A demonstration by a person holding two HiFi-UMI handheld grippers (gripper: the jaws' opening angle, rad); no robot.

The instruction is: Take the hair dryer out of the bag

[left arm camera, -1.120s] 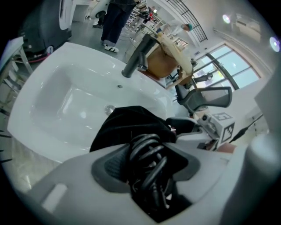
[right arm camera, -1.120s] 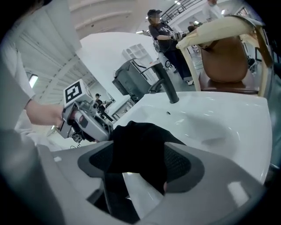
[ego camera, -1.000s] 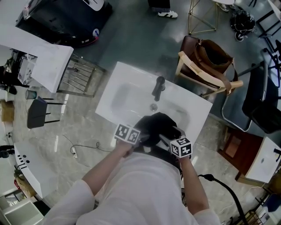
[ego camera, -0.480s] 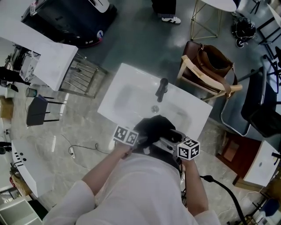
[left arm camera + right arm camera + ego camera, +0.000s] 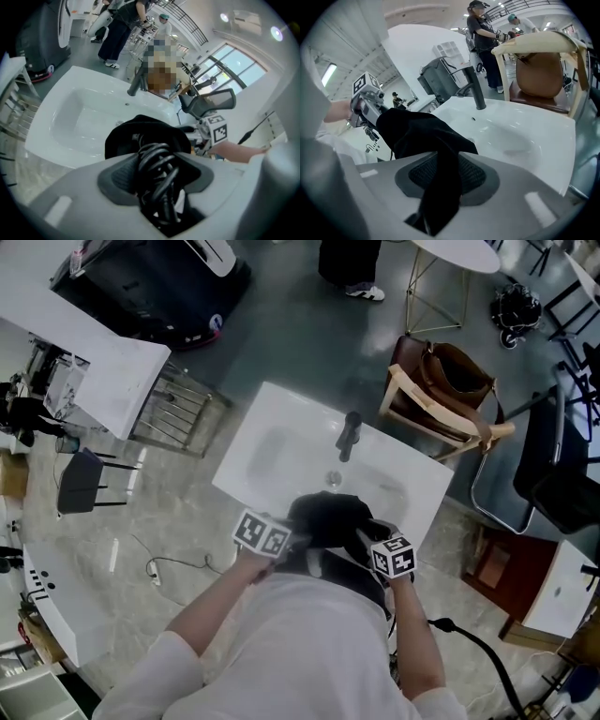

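From the head view we see the black cloth bag bunched on the near rim of the white ceramic washbasin, right between our two grippers. The left gripper meets the bag's left side and the right gripper meets its right side. The dark upright tap stands beyond the bag, well past both sets of jaws. From up here we cannot make out what either pair of jaws has hold of, because the bag covers the tips.

The left gripper view settles that for the left side. A coiled black cable of the hair dryer fills the gap between the jaws, which stand fairly wide and press on the bundle from both sides. The bag's dark mouth sits just ahead of the tips, and the cable runs forward into it. The dryer's body is hidden inside the bag. The right gripper's marker cube shows just beyond the bag, to the right.

In the right gripper view, the jaws have just been closing and now pinch a fold of the bag's cloth, which hangs down between the ribbed pads. The rest of the bag rises ahead and left of the tips, with the left gripper at its far side. Only this view shows the pale wooden chair with its brown seat back beyond the basin.
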